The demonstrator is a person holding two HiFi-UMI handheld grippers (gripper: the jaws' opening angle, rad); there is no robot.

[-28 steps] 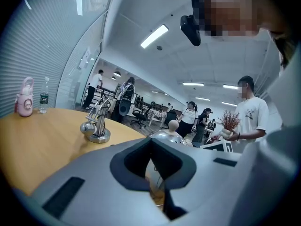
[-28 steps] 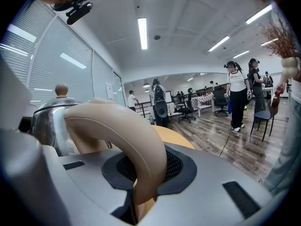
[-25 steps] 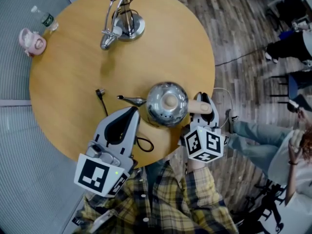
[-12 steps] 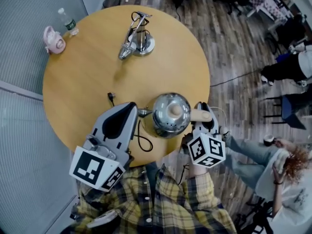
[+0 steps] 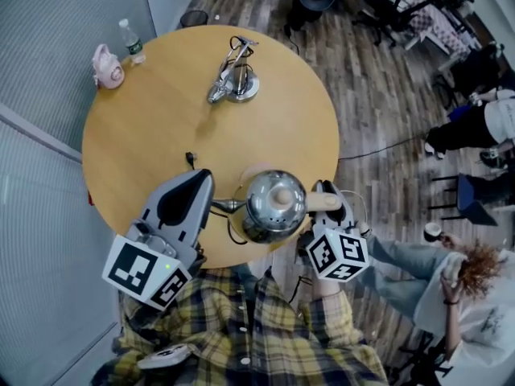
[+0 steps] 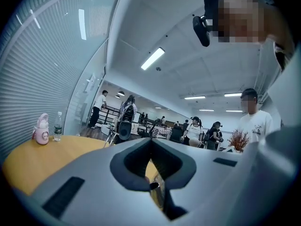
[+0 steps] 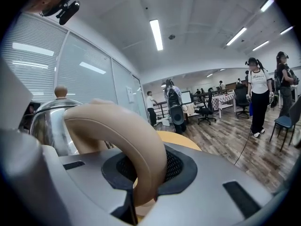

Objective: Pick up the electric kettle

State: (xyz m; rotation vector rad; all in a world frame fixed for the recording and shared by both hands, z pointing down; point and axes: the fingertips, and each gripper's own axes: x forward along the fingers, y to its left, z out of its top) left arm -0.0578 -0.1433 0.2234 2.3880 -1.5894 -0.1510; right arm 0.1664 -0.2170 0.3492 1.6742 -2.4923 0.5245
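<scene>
Head view: electric kettle (image 5: 275,206) hangs over the near edge of the round wooden desk (image 5: 161,135), between the two grippers. Body is polished steel, rounded and mirror-bright; lid carries a beige knob. A thick beige loop handle (image 5: 322,203) sits on its right side, and a thin curved spout (image 5: 222,206) runs off to the left.

Right gripper (image 5: 328,190) comes in from the near right. Its fingers (image 7: 183,168) are clamped narrowly on the beige handle, which arches up between the dark pads.

Left gripper (image 5: 201,177) lies just left of the kettle, alongside the spout. Its fingers (image 6: 127,159) meet tip to tip. The spout's open end shows through the hollow between them; cannot tell whether it touches.

Black cord (image 5: 233,232) loops under the spout, between the kettle and the left gripper, with its plug (image 5: 190,158) lying further out on the desk.

Far side of the desk: chrome stand (image 5: 233,79) on a round base. Far left edge: pink bottle (image 5: 107,67) with a clear water bottle (image 5: 131,41) beside it.

Right of the desk, on the wood floor (image 5: 362,95), a seated person (image 5: 459,280).
</scene>
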